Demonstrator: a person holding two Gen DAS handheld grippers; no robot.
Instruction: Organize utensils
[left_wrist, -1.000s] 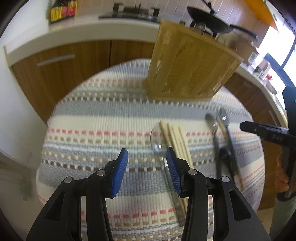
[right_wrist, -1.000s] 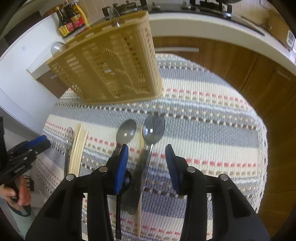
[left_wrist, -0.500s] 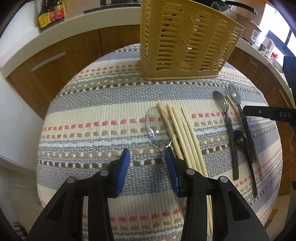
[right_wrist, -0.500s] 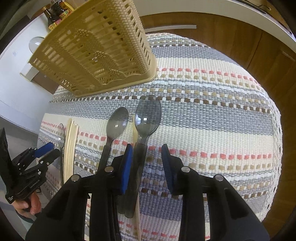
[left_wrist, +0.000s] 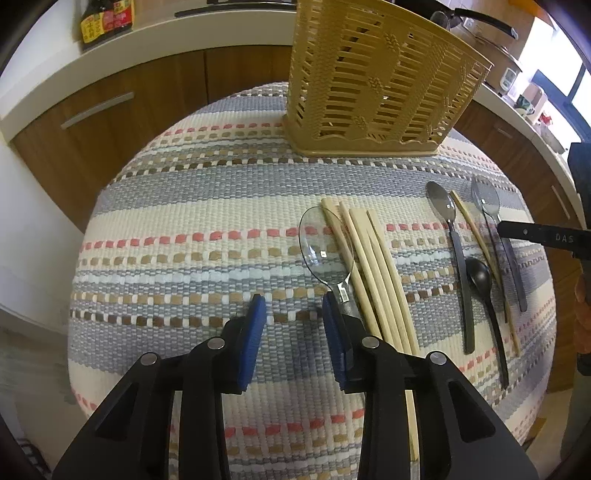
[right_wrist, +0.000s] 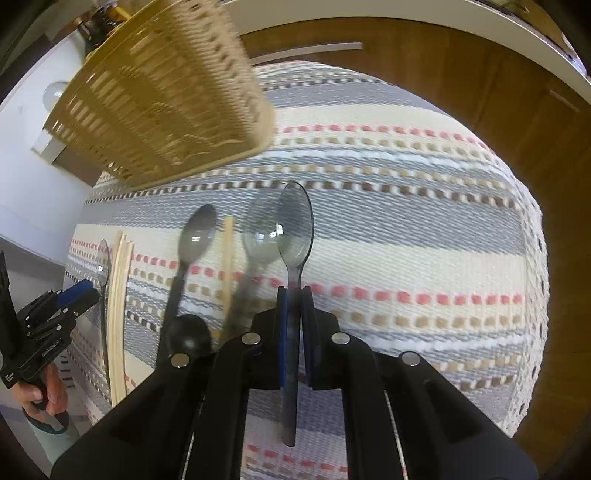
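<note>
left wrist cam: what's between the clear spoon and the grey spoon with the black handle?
A bundle of wooden chopsticks beside the clear spoon, then bare striped cloth up to the grey spoon.

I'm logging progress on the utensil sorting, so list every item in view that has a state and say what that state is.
Right gripper: shut on smoky grey spoon.
Left gripper: open, nothing between its pads, closing.
Clear spoon: lying on striped mat.
Chopsticks: lying flat.
Utensil basket: upright.

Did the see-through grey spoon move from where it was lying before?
Yes. The right gripper has just closed on the grey spoon; its bowl is now further right of the lone chopstick and apparently lifted off the mat.
</note>
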